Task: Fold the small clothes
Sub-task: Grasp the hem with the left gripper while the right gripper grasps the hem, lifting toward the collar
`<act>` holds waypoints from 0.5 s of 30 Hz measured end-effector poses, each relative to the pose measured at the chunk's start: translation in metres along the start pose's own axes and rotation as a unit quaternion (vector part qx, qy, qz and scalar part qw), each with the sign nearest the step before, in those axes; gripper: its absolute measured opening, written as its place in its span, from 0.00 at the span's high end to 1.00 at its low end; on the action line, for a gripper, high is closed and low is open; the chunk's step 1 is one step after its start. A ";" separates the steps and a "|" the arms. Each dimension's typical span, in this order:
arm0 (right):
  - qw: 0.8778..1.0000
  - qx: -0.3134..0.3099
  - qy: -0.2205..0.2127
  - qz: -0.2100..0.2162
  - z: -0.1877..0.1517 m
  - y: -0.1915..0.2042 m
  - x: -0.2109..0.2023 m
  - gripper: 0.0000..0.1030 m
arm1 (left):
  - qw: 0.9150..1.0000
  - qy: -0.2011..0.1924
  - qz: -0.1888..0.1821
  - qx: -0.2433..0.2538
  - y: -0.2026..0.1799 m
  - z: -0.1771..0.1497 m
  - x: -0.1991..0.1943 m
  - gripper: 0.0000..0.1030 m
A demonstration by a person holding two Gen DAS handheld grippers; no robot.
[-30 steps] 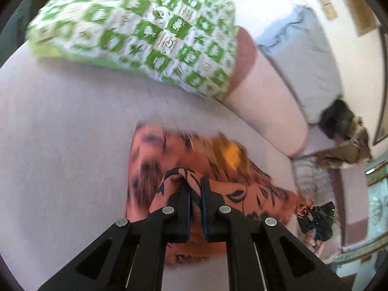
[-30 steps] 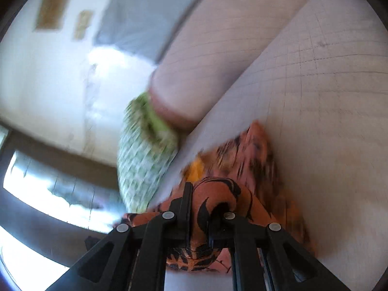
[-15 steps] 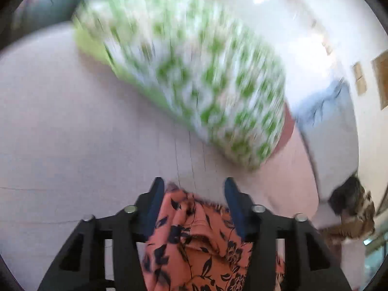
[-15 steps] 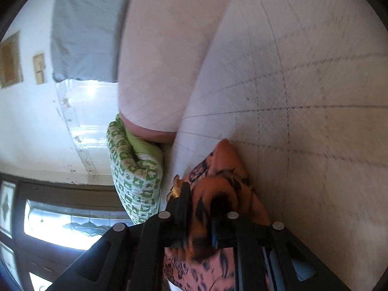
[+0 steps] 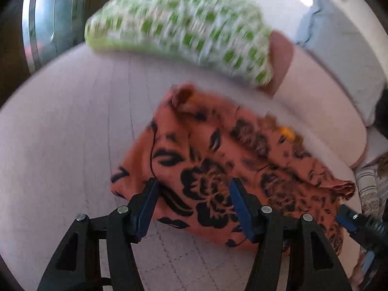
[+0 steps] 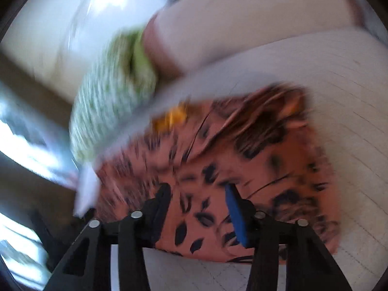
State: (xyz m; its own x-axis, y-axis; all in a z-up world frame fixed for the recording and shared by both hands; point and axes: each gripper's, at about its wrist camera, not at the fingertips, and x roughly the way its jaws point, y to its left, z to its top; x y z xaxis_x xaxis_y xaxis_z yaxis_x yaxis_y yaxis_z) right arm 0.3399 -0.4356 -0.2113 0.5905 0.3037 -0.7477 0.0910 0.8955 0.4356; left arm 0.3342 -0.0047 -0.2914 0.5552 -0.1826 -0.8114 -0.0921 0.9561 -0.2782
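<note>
Both my jaws, clamped on the orange garment (image 5: pixel 218 160) a second ago, had opened. Left gripper (image 5: pixel 194 194) released first, right gripper (image 6: pixel 197 198) after; garment lay flat.

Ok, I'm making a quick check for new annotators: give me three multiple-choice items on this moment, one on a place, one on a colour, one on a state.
1. Where does the garment lie?
A. on the pale quilted cushion
B. draped over the green checked pillow
C. on a wooden floor

2. What colours is the garment?
A. plain blue
B. orange with a black floral print
C. white with green squares

3. How stand the left gripper and right gripper?
A. both shut on cloth
B. one shut, one open
C. both open, holding nothing

Answers: 1 A, the quilted surface shows all round the cloth, with the pillow apart beyond it. 2 B, black flowers on orange show in both views. 3 C, in each view the fingers stand wide apart with cloth visible between, ungripped.
</note>
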 end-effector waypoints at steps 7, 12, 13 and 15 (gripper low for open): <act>0.987 -0.089 0.040 -0.131 0.059 0.033 0.095 0.58 | 1.000 0.019 -0.011 -0.012 0.010 0.016 0.020 0.40; 0.989 0.009 -0.049 -0.141 0.147 0.021 0.104 0.58 | 1.000 0.020 -0.009 -0.009 0.000 0.023 0.024 0.35; 0.990 0.027 -0.060 -0.125 0.153 0.025 0.099 0.58 | 1.000 0.022 -0.014 -0.013 0.002 0.025 0.024 0.35; 0.995 0.008 -0.060 -0.084 0.146 0.042 0.091 0.58 | 0.998 0.027 -0.035 -0.037 0.008 0.029 0.023 0.35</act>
State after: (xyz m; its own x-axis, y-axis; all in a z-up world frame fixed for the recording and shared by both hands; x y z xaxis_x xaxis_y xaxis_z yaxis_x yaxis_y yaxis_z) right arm 0.5143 -0.4174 -0.1881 0.6576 0.1072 -0.7457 0.2092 0.9249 0.3175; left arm 0.3701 0.0055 -0.2970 0.5168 -0.2630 -0.8147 -0.1156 0.9215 -0.3707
